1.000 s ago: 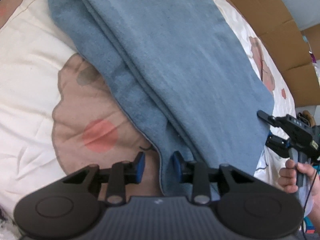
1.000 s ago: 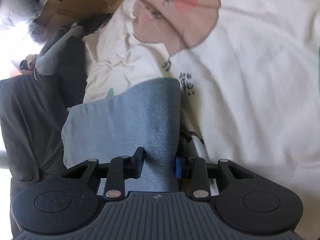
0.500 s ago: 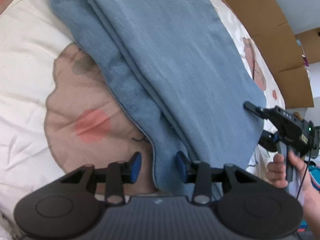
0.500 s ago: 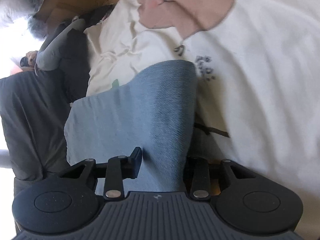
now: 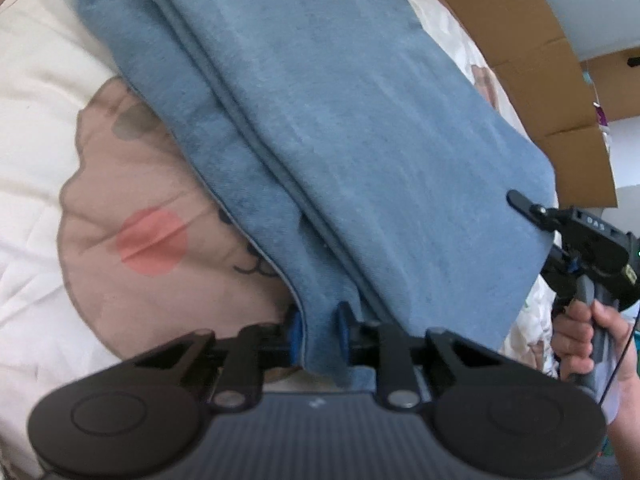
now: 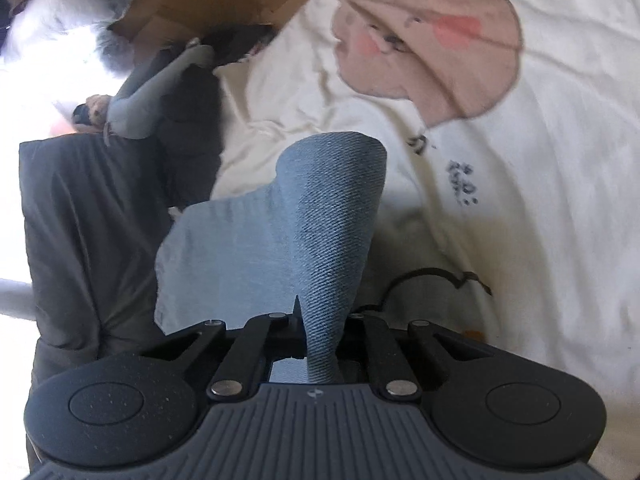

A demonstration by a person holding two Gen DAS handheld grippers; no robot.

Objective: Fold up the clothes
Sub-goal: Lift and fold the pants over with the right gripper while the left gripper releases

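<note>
A blue denim garment (image 5: 340, 128) lies folded lengthwise across a cream bedsheet (image 5: 36, 92). My left gripper (image 5: 318, 330) is shut on the garment's near corner, the cloth pinched between its blue pads. In the right wrist view, my right gripper (image 6: 320, 332) is shut on another corner of the same garment (image 6: 304, 232), which rises in a fold ahead of the fingers. The right gripper (image 5: 560, 236) also shows at the right edge of the left wrist view, held by a hand (image 5: 580, 340).
The sheet carries pink-brown cartoon prints (image 5: 152, 240) (image 6: 432, 48). Cardboard boxes (image 5: 532, 64) stand beyond the bed's far side. A person in dark trousers and a grey sleeve (image 6: 152, 92) is beside the bed on the left of the right wrist view.
My left gripper went from open around the garment's corner to shut on it. The right gripper has tightened on its corner, and the cloth now stands up more narrowly.
</note>
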